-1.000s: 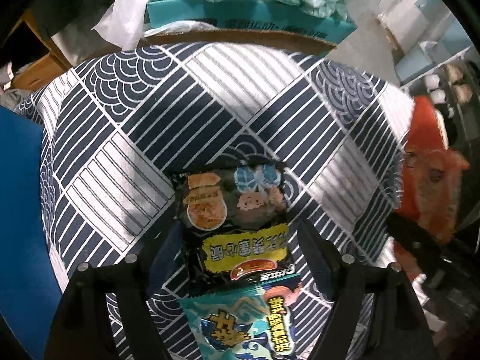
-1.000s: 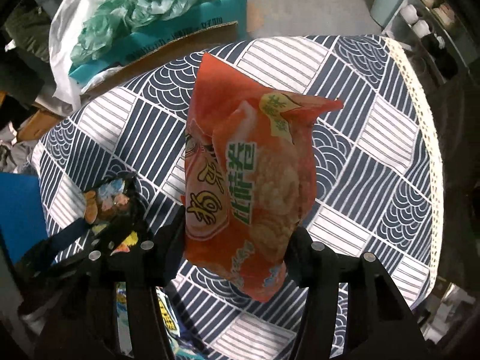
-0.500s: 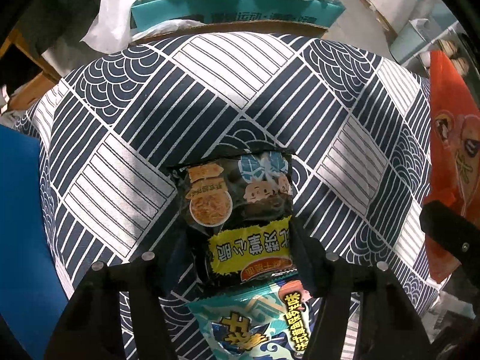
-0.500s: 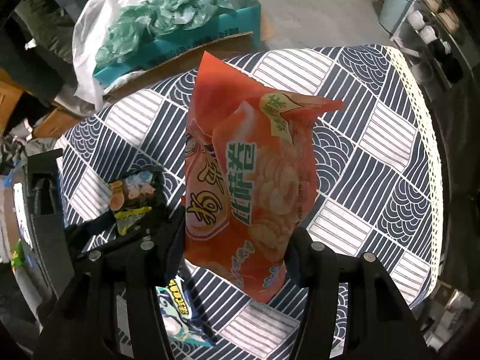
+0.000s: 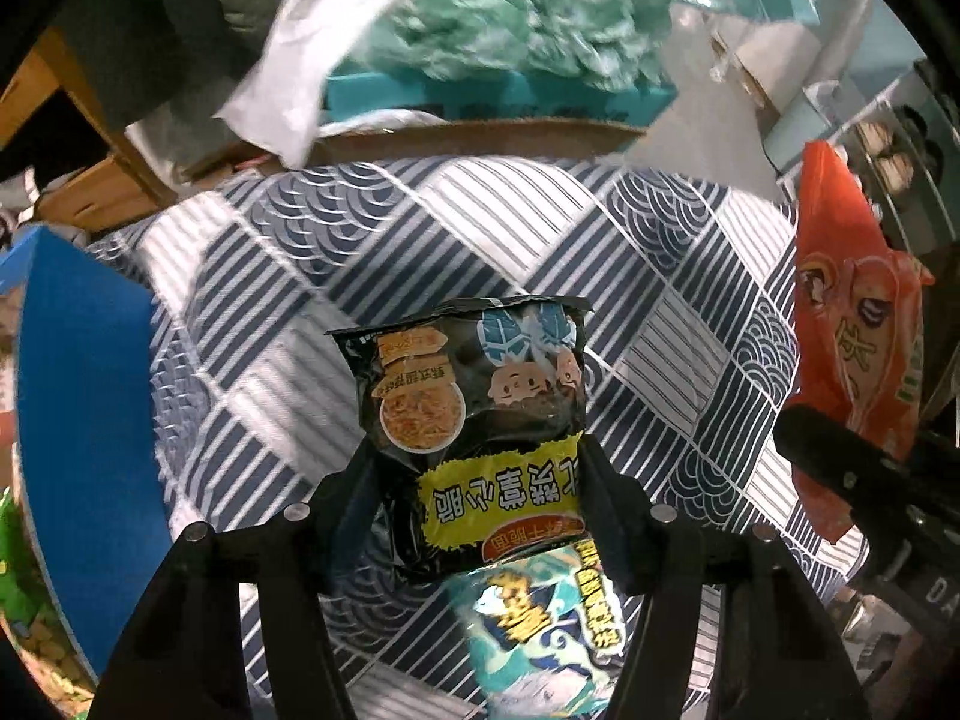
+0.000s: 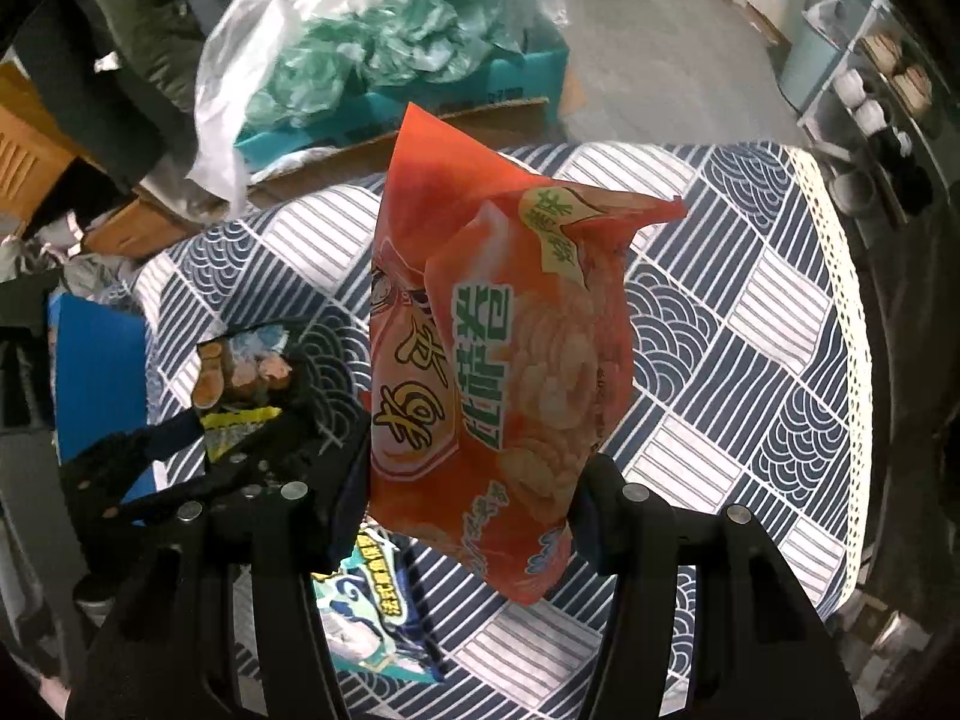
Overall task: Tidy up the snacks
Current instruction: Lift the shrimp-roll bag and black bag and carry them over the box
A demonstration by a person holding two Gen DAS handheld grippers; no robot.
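While both tongs are pointing steeply down over the patterned tablecloth (image 5: 480, 228), carrying two snacks at once. Left gripper (image 5: 474, 498), jaws having just been closing, now pinching the black noodle packet (image 5: 474, 414) at lower centre of the left view and lifting it clear of the cloth. Right gripper (image 6: 468, 480) clamping the orange chip bag (image 6: 498, 330), hanging upright in the centre of the right view and also showing at the right edge of the left view. Leaving the teal snack packet (image 5: 540, 618) lying flat on the cloth at the bottom of both views, not yet picked up. Judging the sorting as midway: two in hand, none visibly put away, one waiting. Possibly heading for the blue bin (image 5: 84, 450) at the left edge, though hard telling. Beyond the table, at top of frame, crowding in: a teal cardboard box (image 6: 420, 102) stuffed with green and white plastic bags (image 6: 336, 54), bare floor, shelving at upper right.
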